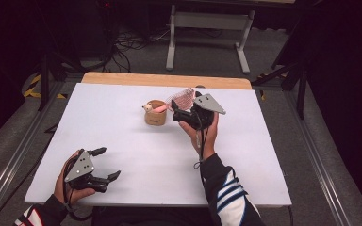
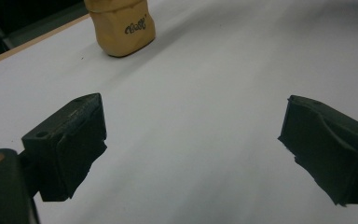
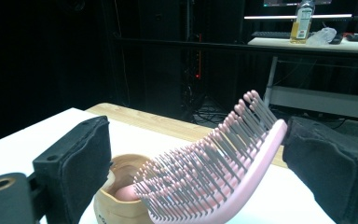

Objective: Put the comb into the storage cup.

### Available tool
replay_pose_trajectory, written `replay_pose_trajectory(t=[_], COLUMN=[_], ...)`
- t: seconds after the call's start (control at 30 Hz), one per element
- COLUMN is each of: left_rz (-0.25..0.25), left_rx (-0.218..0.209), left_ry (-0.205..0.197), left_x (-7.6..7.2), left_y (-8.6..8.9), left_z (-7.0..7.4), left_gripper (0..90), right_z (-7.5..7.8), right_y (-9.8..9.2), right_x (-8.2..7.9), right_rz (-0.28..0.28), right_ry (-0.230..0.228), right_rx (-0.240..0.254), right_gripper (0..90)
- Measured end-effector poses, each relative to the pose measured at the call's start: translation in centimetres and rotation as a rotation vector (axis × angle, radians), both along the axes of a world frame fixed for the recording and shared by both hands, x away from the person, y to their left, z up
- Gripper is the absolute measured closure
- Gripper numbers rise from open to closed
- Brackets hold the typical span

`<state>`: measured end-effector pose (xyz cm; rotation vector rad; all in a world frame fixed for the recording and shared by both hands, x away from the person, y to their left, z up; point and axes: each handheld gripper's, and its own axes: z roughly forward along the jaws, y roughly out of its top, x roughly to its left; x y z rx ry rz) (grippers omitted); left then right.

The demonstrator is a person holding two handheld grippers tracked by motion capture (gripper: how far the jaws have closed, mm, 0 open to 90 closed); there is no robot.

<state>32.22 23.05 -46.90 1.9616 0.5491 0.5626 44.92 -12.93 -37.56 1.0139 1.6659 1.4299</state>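
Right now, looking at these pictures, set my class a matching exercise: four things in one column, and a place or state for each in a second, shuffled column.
Things:
1. hairbrush
2. wooden cup
3. left gripper
4. right gripper

Places or states:
A. jaws wide apart, over bare table near the front edge
B. stands mid-table, handle end of the brush inside
C. pink, tilted, bristles up
D. beside the cup, jaws either side of the brush

Pairs: 1-C, 2-B, 3-A, 4-D
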Motion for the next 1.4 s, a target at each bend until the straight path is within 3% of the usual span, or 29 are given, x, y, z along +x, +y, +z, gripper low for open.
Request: replay_pose_trajectory(t=[0.5, 0.87, 1.4], left_rz=[0.003, 0.009, 0.013], left_rx=[-0.001, 0.005, 0.008], left_ry=[0.0, -0.005, -0.009], left_x=[0.0, 0.0, 0.0], left_y=[0.0, 0.1, 0.0], left_z=[0.0, 0.0, 0.0], left_gripper=[7.8, 7.8, 7.8], right_z=[0.1, 0.6, 0.1], right_y=[-0.2, -0.7, -1.2], right_x=[-0.5, -1.5, -2.9], right_rz=[0.009, 0.015, 0.021], right_ry=[-0.016, -0.063, -0.094], right_rx=[-0.029, -0.091, -0.125], right_gripper=[9.2, 9.2, 9.4])
